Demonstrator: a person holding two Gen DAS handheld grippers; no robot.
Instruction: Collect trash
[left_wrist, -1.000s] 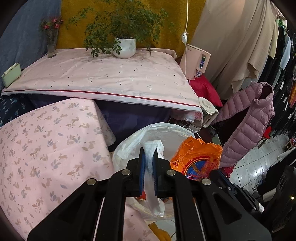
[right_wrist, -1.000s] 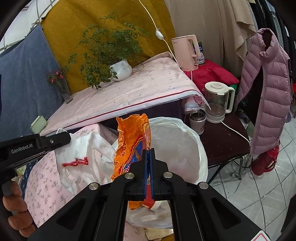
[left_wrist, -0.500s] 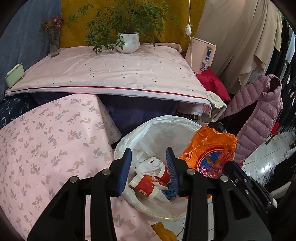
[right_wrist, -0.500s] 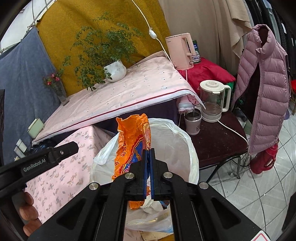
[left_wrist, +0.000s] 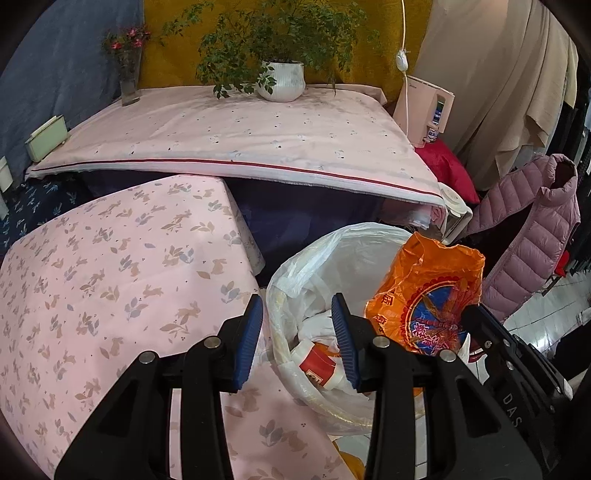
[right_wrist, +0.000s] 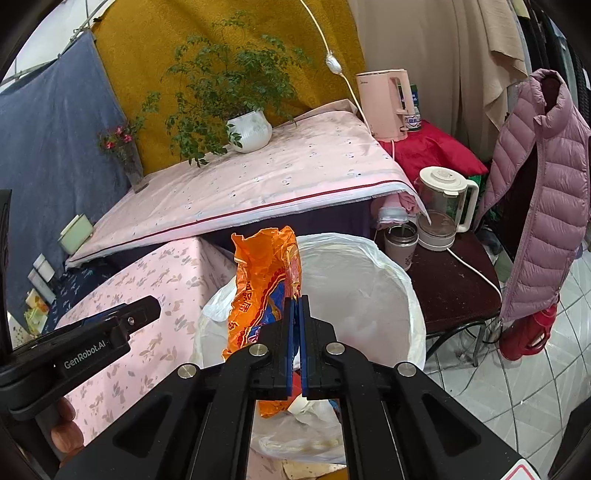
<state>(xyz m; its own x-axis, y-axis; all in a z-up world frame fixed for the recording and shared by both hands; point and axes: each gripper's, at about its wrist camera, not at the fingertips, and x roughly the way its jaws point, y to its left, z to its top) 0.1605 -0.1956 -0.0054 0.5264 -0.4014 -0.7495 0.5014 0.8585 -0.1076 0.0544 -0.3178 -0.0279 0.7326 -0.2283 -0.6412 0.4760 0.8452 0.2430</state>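
Holding my right gripper (right_wrist: 296, 314) clamped on the orange snack bag (right_wrist: 264, 280), which hangs over the lined trash bin (right_wrist: 369, 280). My left gripper (left_wrist: 297, 328) gapes wide with nothing in it, above crumpled white trash (left_wrist: 317, 325) inside. Potted plant (left_wrist: 280, 79) sits beyond.

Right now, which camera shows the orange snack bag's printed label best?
The left wrist view: the orange snack bag faces it, showing its blue emblem. The right wrist view shows it edge-on and crumpled, pinched in the right tool.

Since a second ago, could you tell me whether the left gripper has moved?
Yes. The left gripper has opened, released the white trash and drawn back left from the lined bin, toward the floral cloth.
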